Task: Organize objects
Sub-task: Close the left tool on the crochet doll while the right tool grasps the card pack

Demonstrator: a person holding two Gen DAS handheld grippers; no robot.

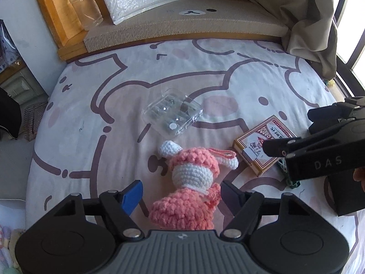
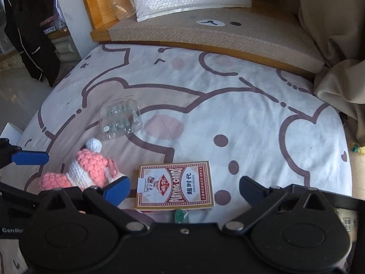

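Left wrist view: left gripper (image 1: 180, 194) straddles the pink crochet doll (image 1: 189, 182) lying on the bear-print bedsheet (image 1: 91, 118), jaws half spread, pads beside the doll's body but not visibly pressing, likely lined up to grab it. Right wrist view: right gripper (image 2: 184, 188) hangs with jaws spread wide either side of the playing card box (image 2: 175, 186), flat on the sheet, nothing pinched. Clear plastic case (image 2: 121, 118) sits apart, further up the bed, untouched. Small green item under the box edge, unclear what.
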